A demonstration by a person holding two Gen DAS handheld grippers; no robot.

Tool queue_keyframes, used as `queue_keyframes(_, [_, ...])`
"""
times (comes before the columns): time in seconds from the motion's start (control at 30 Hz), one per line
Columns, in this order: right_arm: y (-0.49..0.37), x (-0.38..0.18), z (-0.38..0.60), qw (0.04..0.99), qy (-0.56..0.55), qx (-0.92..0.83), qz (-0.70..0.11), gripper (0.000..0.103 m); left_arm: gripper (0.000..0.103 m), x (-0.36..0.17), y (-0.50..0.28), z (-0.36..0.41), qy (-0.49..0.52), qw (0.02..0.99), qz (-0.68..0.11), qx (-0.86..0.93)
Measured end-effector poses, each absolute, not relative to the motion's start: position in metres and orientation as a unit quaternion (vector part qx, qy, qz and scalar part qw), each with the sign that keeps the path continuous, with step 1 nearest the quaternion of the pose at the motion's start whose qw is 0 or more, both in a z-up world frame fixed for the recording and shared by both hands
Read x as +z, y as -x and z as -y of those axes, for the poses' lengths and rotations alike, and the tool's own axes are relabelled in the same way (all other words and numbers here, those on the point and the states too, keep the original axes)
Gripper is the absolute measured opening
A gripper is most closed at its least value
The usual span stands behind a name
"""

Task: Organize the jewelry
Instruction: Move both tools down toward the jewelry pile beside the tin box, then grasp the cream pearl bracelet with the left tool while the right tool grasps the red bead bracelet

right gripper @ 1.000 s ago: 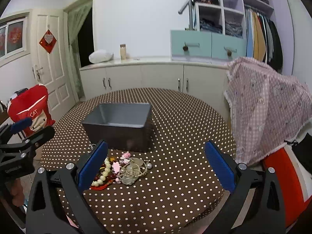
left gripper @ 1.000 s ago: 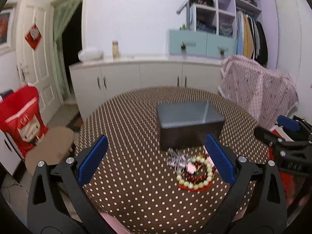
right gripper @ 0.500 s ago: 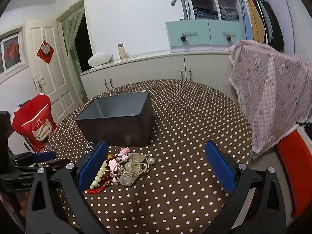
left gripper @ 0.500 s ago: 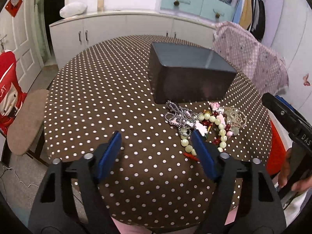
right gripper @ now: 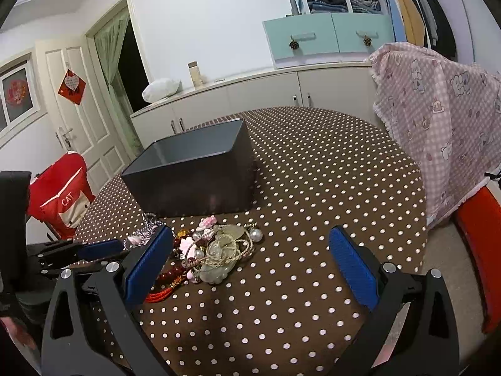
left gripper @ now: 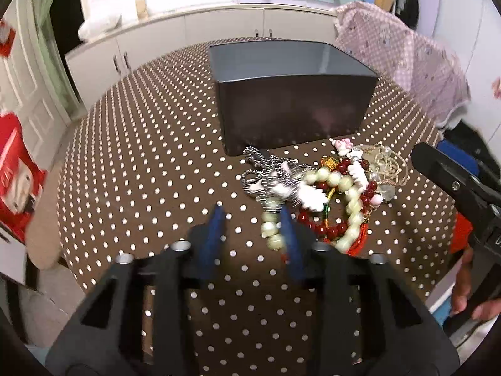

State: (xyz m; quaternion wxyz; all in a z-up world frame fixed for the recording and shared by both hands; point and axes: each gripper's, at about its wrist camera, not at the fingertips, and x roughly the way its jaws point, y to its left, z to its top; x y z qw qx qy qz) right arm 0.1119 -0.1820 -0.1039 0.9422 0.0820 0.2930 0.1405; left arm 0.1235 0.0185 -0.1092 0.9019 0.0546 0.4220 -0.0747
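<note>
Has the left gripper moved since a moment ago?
Yes. The left gripper has dropped toward the jewelry pile before the dark box, jaws closing, nothing between them.

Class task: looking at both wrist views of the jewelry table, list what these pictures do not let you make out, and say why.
- Floor of the dark box: hidden by its own walls in both views.
- Pale bead bracelet: its near end is covered by a finger of the left hand-held gripper in the left view.
- Silver chain: motion-blurred in the left view.
- Tangled jewelry pile: pieces overlap, count unclear.
</note>
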Motion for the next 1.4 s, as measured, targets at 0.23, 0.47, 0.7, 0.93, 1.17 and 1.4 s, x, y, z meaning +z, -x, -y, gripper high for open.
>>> queue_keyframes(0.23, [-0.108,-0.106,0.173,0.943,-0.060,0.156,-0.289,0.096,0.013,-0.107,-0.117,-0.028,-0.044,0.912,-0.396,-0.100])
queue_keyframes(0.47, [-0.092,-0.101,0.159,0.942,-0.032,0.214,-0.258,0.095,0.003,-0.092,-0.100,-0.060,0.027,0.932,-0.340,-0.123])
queue_keyframes(0.7, [-0.087,-0.104,0.140,0.925,-0.022,0.262,-0.274,0.065,0.004,-0.101,-0.090,-0.056,0.013,0.918,-0.358,-0.170])
queue_keyframes(0.93, [-0.082,-0.106,0.134,0.926,-0.022,0.253,-0.279,0.064,0.024,-0.109,-0.098,-0.050,0.001,0.912,-0.384,-0.141])
queue_keyframes(1.17, [-0.077,-0.109,0.142,0.928,-0.029,0.244,-0.280,0.064,0.065,-0.098,-0.092,-0.054,0.022,0.918,-0.367,-0.147])
queue_keyframes(1.4, [-0.077,-0.112,0.146,0.927,-0.039,0.244,-0.281,0.064,0.035,-0.108,-0.103,-0.039,0.036,0.894,-0.421,-0.151])
